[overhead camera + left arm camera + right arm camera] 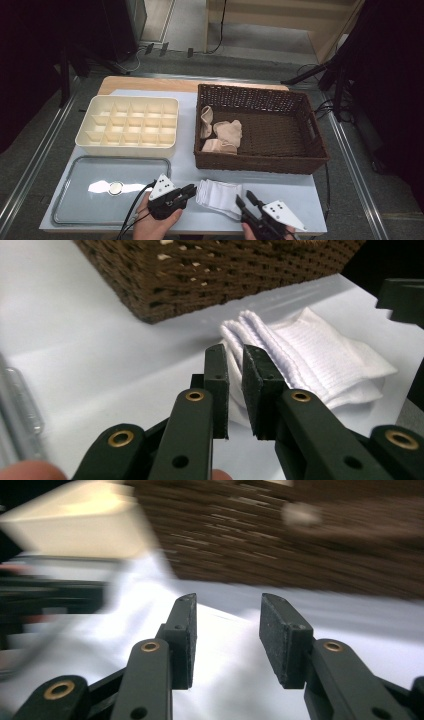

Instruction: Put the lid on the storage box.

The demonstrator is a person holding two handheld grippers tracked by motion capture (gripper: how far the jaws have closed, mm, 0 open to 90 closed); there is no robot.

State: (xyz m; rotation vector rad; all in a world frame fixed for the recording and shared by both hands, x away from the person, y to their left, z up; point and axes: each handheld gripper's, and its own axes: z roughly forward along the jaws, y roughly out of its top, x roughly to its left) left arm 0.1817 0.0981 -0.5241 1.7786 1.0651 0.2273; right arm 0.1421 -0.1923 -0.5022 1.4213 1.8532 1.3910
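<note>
Lying flat on the near table edge, the folded white sock (218,196) sits just in front of the wicker basket (260,162), between both grippers. Long axis runs roughly left to right; ribbed cuff end points toward the left gripper (189,191). Left gripper jaws nearly together, a narrow gap between them, nosed up to the cuff; whether they pinch fabric, cannot tell. Right gripper (246,199) jaws apart at the opposite end. Judgement: set for a two-ended lift. Divided tray (127,126) stands well apart, far left.
</note>
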